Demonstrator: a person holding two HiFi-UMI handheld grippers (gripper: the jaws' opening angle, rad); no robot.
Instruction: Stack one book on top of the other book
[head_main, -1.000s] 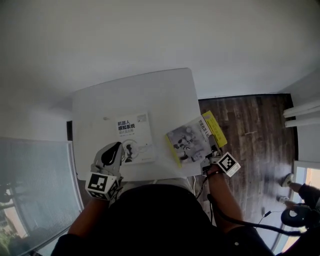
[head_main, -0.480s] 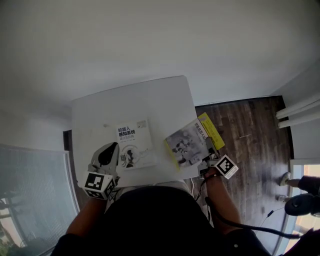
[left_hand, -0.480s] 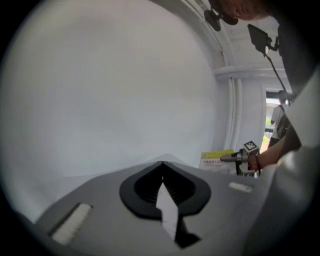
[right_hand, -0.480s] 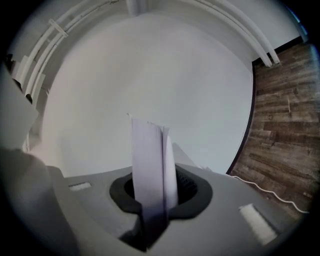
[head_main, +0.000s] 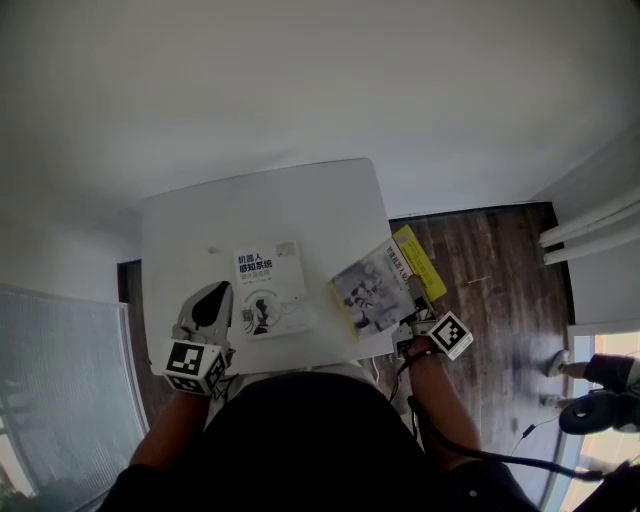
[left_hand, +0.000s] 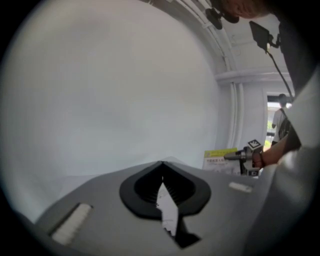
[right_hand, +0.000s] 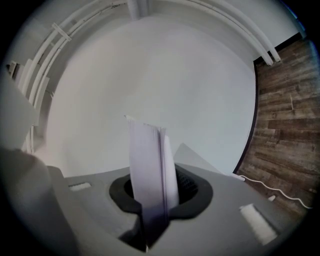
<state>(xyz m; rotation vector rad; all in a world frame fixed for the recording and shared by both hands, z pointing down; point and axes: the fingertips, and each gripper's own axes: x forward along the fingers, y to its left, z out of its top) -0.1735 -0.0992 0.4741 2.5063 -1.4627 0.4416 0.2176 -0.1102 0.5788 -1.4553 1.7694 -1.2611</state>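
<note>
R hand-held gripper (head_main: 407, 323) pinching yellow-spined grey-cover book (head_main: 372, 292) by near edge, tilted at right edge of white counter (head_main: 300, 200). White paperback book (head_main: 268, 290) lies flat on counter. L hand-held gripper (head_main: 213, 303) pressed together just beside it. Risk: my edge-only pinch lets book pivot or slip, landing skewed.

Tally off my feeds:
- Books, two: one white-covered book (head_main: 268, 290), one yellow-edged book (head_main: 385, 288)
- Table (head_main: 250, 205), one, white
- Grippers, two: left gripper (head_main: 214, 298), right gripper (head_main: 408, 322)
- Jaws, two on each gripper
- Marker cubes, two: left cube (head_main: 192, 365), right cube (head_main: 450, 335)
- Cable (right_hand: 260, 185), one that I can make out, on the wood floor (head_main: 500, 270)
</note>
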